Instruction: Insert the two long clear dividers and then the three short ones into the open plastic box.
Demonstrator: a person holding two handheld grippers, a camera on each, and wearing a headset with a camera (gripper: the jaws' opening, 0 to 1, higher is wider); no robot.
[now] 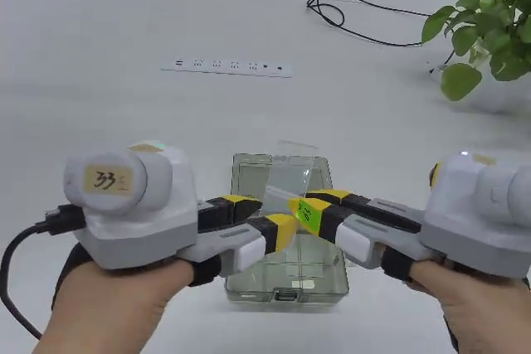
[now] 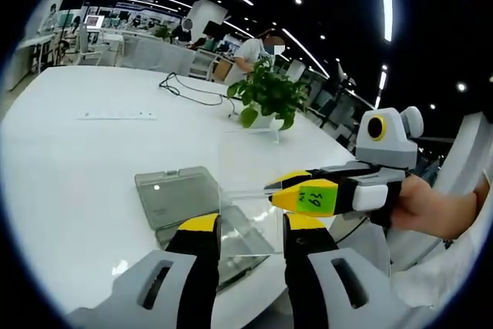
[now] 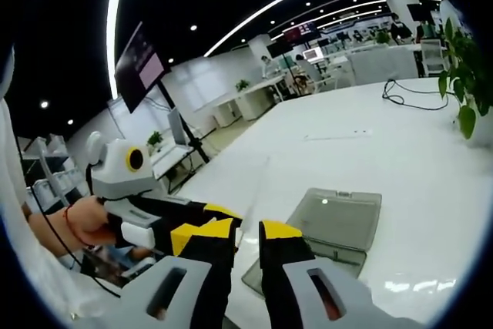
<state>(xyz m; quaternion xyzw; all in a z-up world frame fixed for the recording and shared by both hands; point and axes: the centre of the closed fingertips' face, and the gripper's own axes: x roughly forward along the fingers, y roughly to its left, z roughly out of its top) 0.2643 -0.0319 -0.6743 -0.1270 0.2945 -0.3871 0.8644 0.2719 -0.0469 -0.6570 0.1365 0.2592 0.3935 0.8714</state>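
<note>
Grey-and-yellow grippers meet at 6 o'clock on the white bench. The right gripper (image 1: 311, 203) has its jaws pinched on one edge of a clear divider (image 1: 292, 173). The left gripper (image 1: 261, 215) has its jaws apart with the sheet between them; whether they clamp it cannot be told. The divider hangs just above the open plastic box (image 1: 249, 288), so the job looks early: no divider is plainly seated, and the see-through walls hide any already in. Beyond lie a power strip (image 1: 226, 66) at 12 o'clock, a cable (image 1: 348, 18) at 1 and a plant (image 1: 485, 31) at 2.
</note>
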